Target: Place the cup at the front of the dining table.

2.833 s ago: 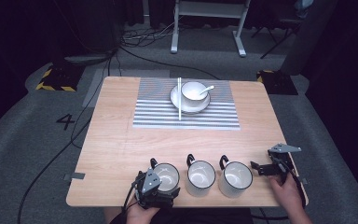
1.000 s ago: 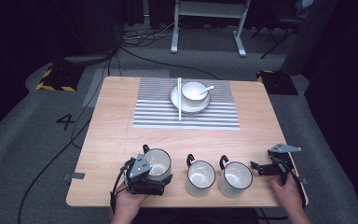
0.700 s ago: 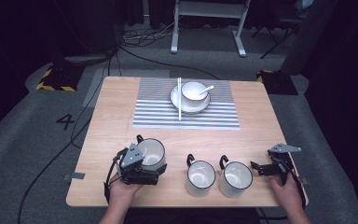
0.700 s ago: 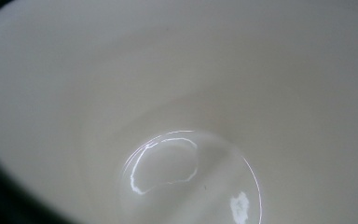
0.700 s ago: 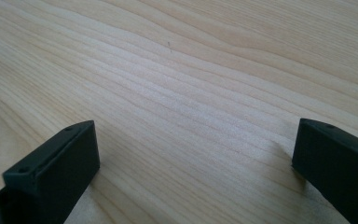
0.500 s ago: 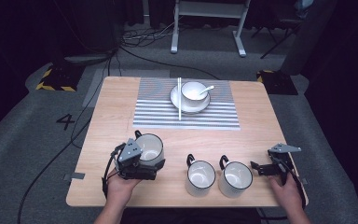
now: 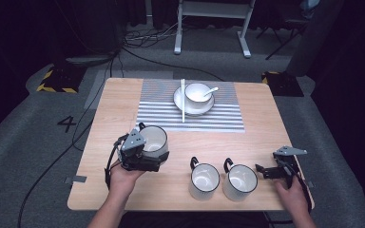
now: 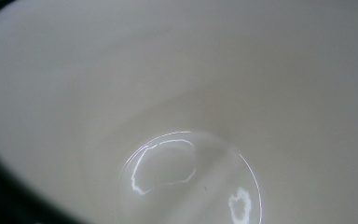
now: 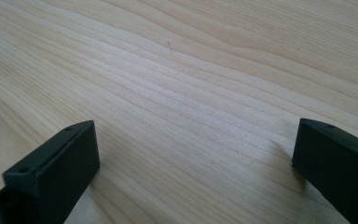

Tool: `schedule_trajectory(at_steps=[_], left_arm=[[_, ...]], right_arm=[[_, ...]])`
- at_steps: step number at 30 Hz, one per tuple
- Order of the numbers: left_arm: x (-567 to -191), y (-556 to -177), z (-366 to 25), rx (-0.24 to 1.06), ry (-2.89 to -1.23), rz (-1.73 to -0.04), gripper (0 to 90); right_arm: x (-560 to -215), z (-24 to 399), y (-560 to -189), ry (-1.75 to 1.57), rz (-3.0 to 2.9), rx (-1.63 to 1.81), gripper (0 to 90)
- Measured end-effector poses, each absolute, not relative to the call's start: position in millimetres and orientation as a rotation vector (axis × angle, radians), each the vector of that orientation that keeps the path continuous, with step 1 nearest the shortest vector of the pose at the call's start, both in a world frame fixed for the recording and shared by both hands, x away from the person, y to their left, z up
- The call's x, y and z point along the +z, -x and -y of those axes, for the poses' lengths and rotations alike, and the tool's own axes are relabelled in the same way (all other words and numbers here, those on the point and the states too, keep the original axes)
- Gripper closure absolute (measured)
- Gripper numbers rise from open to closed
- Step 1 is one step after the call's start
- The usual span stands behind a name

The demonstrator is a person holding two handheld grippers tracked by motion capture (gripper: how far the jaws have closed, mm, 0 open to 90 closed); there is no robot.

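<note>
- My left tool (image 7: 148, 156) gripped the white mug (image 7: 153, 140) by its rim, lifted off the counter (image 7: 266, 128); the mug's pale inside (image 8: 182, 116) lay right before it.
- My right tool (image 7: 265, 171) sat wide open on the counter, holding nothing, two mugs (image 7: 223, 179) just beside it.

Glossy enamel against matt wood.
I see the mug (image 8: 182, 93) with a smooth, shiny cream inside catching highlights; the table (image 9: 191, 84) is pale, matt, grained wood; my right gripper (image 9: 193, 163) jaws look dull black plastic.
</note>
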State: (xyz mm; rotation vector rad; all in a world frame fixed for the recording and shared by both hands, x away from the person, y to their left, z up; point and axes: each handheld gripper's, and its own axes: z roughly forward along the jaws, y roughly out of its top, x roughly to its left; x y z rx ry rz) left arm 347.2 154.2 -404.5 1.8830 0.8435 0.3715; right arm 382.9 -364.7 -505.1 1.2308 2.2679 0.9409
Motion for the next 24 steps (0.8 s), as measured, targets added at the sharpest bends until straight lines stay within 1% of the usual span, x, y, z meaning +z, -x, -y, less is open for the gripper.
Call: schedule_trajectory(at_steps=[4,16,17,21,24], left_arm=[[-400,-355,-155,0.399,-1.874,-0.843,3.4],[-381,-390,-155,0.401,-1.873,-0.835,3.4],[-380,-393,-154,0.386,-1.875,-0.833,3.4],[-373,-408,-154,0.424,-1.876,-0.838,3.4],[-371,-415,-154,0.428,-1.882,-0.847,3.4]], right_arm=[[-505,365,-383,-1.231,-2.268,0.941,0.5],[-505,365,-383,-1.233,-2.267,0.942,0.4],[-505,365,-383,-1.233,-2.267,0.942,0.5],[-505,364,-383,-1.237,-2.265,0.943,0.4],[-505,365,-383,-1.233,-2.266,0.94,0.4]])
